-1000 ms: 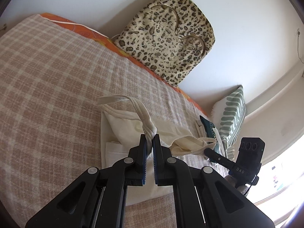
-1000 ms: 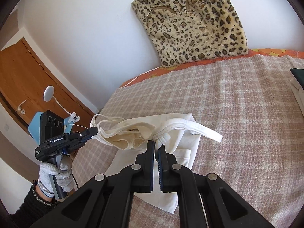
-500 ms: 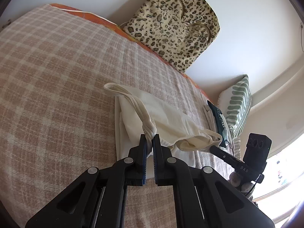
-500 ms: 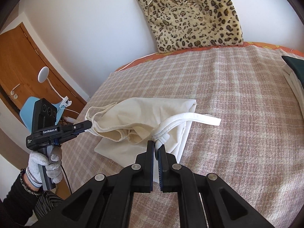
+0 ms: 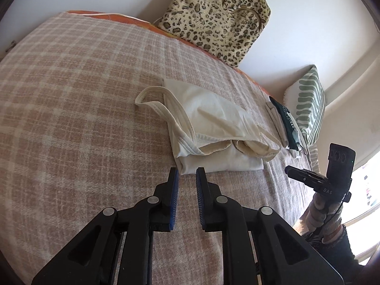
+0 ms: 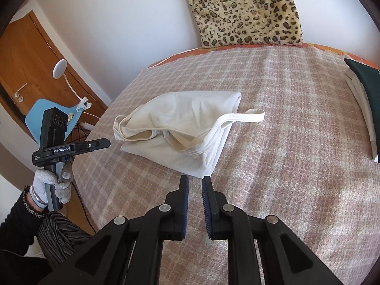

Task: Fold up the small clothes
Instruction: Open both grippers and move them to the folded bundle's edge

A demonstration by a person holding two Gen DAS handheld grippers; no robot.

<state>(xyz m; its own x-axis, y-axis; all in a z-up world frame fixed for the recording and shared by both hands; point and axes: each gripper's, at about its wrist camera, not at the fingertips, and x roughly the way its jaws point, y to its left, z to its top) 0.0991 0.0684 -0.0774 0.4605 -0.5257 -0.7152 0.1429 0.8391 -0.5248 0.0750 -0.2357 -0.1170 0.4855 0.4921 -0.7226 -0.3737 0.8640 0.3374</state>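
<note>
A cream top (image 5: 211, 128), folded over on itself with one strap loop lying out to the side, is laid flat on the checked blanket (image 5: 71, 118) of the bed. The left gripper (image 5: 187, 174) and the right gripper (image 6: 195, 182) are held just short of its near edge, jaws opening, nothing between them. A leopard-print cushion (image 6: 247, 9) is propped against the wall; folded clothes (image 6: 363, 99) are stacked well apart.

My left-wrist camera looks steeply down along my left claw (image 5: 187, 174) at the bed (image 5: 71, 109), close above it; my right-wrist camera does likewise from the opposite side; both share the cream garment (image 5: 213, 123) mid-frame and the leopard cushion (image 6: 247, 9) at top.
</note>
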